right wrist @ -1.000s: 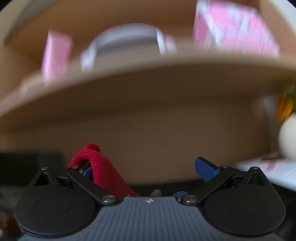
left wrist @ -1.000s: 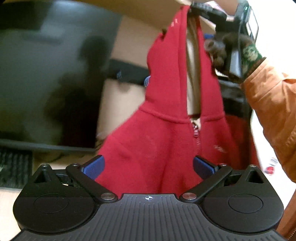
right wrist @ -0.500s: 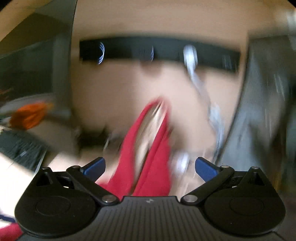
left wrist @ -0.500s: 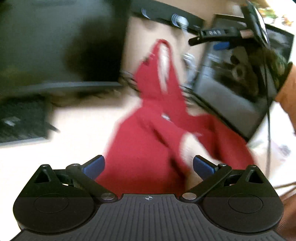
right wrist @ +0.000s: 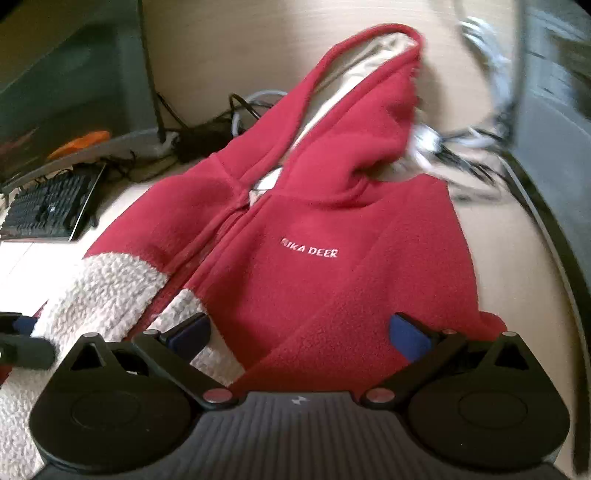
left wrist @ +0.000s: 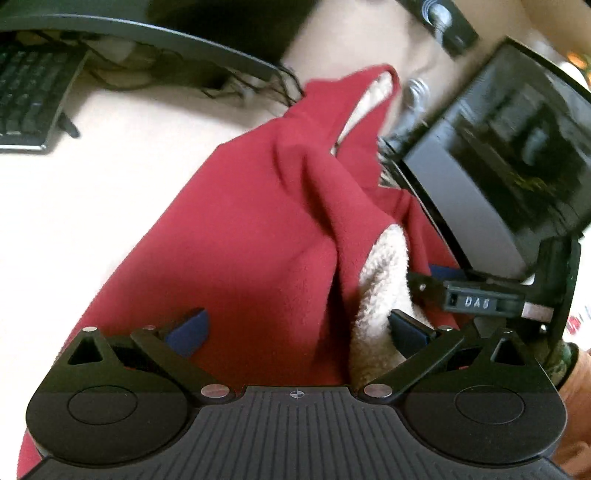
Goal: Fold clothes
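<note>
A red fleece zip hoodie [right wrist: 332, 229] is lying front-up on the pale beige worktop [left wrist: 74, 206] — black keyboard [right wrist: 51, 206] and dark monitors [left wrist: 517, 155] crowding its edges — both claws [left wrist: 295, 325] [right wrist: 299, 332] hanging spread, gripping nothing.

Hoodie [right wrist: 332, 236] flat on desk [right wrist: 509, 258] — keyboard [right wrist: 48, 206] left.

Hoodie [right wrist: 314, 236], red fleece with cream lining: one.
Keyboard [right wrist: 51, 206], black: one.
Monitor [left wrist: 517, 155], dark screen: two in the left wrist view, one at the right and one [left wrist: 147, 22] across the top.
Grippers, two-finger: two, left gripper [left wrist: 295, 328] and right gripper [right wrist: 299, 332].
</note>
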